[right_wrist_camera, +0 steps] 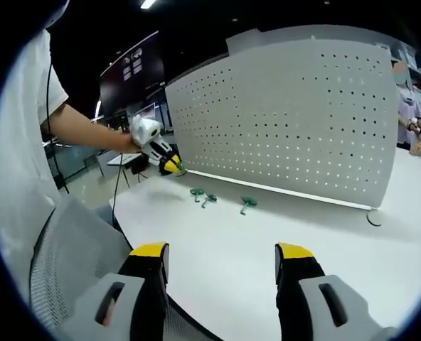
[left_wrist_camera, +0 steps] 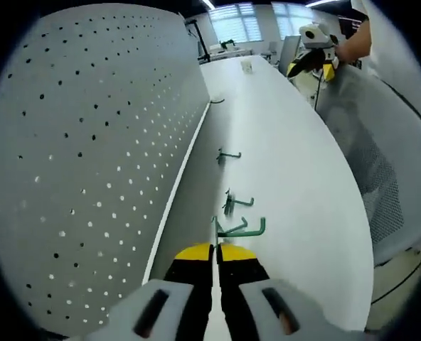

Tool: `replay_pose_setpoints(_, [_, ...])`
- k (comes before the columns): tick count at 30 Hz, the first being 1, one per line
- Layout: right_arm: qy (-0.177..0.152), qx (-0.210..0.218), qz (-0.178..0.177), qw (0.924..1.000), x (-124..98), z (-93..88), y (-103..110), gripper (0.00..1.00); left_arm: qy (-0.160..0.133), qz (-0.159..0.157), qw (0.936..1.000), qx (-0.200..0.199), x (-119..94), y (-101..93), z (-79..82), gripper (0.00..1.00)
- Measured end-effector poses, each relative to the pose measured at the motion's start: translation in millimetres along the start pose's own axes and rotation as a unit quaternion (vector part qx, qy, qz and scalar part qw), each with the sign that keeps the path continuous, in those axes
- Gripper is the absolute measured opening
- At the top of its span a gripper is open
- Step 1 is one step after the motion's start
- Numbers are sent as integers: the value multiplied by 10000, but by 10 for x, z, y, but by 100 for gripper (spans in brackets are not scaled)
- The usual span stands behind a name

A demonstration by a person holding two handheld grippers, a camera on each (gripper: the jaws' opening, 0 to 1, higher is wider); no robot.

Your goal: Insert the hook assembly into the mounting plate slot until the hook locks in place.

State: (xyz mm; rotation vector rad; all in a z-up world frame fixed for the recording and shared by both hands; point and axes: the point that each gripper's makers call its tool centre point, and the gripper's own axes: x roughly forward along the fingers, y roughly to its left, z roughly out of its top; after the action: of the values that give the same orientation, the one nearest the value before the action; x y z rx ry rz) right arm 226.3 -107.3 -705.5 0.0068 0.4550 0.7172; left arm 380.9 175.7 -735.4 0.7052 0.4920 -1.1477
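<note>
- Down on the white table [left_wrist_camera: 289, 142], the left gripper [left_wrist_camera: 215, 257] has its jaws pressed together; a green hook [left_wrist_camera: 240, 228] lies just past the tips, its long axis crosswise to them
- Two more hooks [left_wrist_camera: 228, 155] lie along the pegboard [left_wrist_camera: 89, 156]
- right gripper [right_wrist_camera: 222, 259] stands wide apart, holding nothing, aimed at the board

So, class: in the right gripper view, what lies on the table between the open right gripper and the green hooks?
Bare white table between right gripper and green hooks.
</note>
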Motion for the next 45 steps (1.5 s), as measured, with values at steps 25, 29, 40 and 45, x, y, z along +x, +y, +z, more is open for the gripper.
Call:
replay_pose_setpoints(25, [-57, -42, 32, 10000, -6, 18, 17, 59, -1087, 774, 9874, -847, -291, -159, 481, 1])
replay_pose_setpoints(29, [-72, -45, 36, 10000, -7, 23, 21, 59, -1360, 895, 9806, -1093, -313, -197, 558, 1])
replay_pose_setpoints(40, [-166, 40, 55, 9998, -20, 50, 25, 58, -1661, 1038, 9706, -1401, -387, -376, 702, 1])
replay_pose_setpoints(45, [-205, 20, 62, 9998, -21, 64, 28, 58, -1834, 1154, 9633, -1583, -408, -457, 776, 1])
